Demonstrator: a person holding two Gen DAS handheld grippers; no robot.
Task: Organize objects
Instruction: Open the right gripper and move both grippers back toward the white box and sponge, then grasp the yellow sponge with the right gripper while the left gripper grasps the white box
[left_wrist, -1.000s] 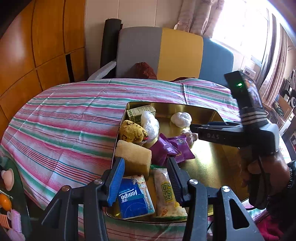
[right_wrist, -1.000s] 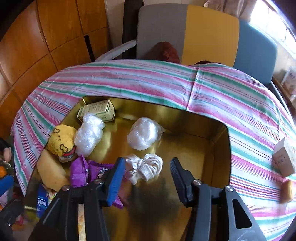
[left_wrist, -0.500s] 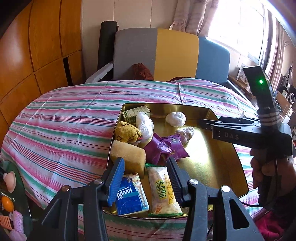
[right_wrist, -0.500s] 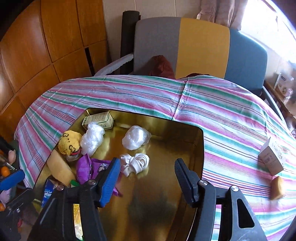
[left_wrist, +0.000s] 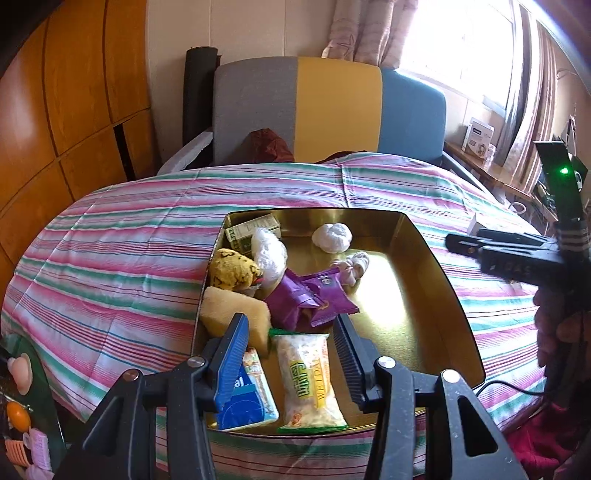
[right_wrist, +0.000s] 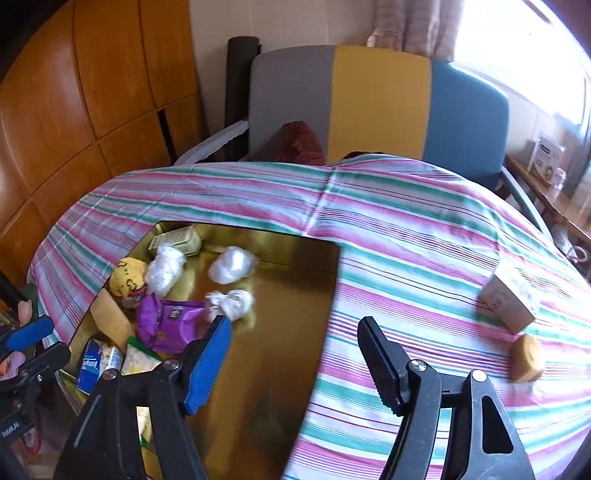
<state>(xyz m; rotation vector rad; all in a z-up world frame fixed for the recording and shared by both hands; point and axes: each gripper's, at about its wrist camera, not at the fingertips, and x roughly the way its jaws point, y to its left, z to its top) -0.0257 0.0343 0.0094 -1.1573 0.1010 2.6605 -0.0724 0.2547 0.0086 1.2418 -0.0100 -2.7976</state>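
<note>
A gold tray (left_wrist: 436, 295) (right_wrist: 280, 369) lies on the striped tablecloth. It holds a white rope bundle (left_wrist: 352, 264) (right_wrist: 231, 302), purple snack packs (left_wrist: 314, 299) (right_wrist: 166, 321), a yellow sponge (left_wrist: 232, 314), a blue tissue pack (left_wrist: 247, 402), a snack bag (left_wrist: 308, 376), a yellow plush (left_wrist: 232, 271), white wads (left_wrist: 332, 238) and a green box (left_wrist: 251, 232). My left gripper (left_wrist: 291, 354) is open above the tray's near end. My right gripper (right_wrist: 295, 362) is open and empty over the tray's right edge. A small carton (right_wrist: 508, 299) and a yellow sponge piece (right_wrist: 528, 358) lie on the cloth to its right.
A grey, yellow and blue chair (left_wrist: 332, 107) stands behind the table (left_wrist: 110, 258). Wood panels (left_wrist: 74, 92) fill the left wall. A side shelf with boxes (left_wrist: 476, 136) is at the right. Small toys (left_wrist: 18, 413) sit low on the left.
My right gripper has let go of the rope bundle, opened, risen and swung right toward the tray's edge. My left gripper has pulled back and up a little.
</note>
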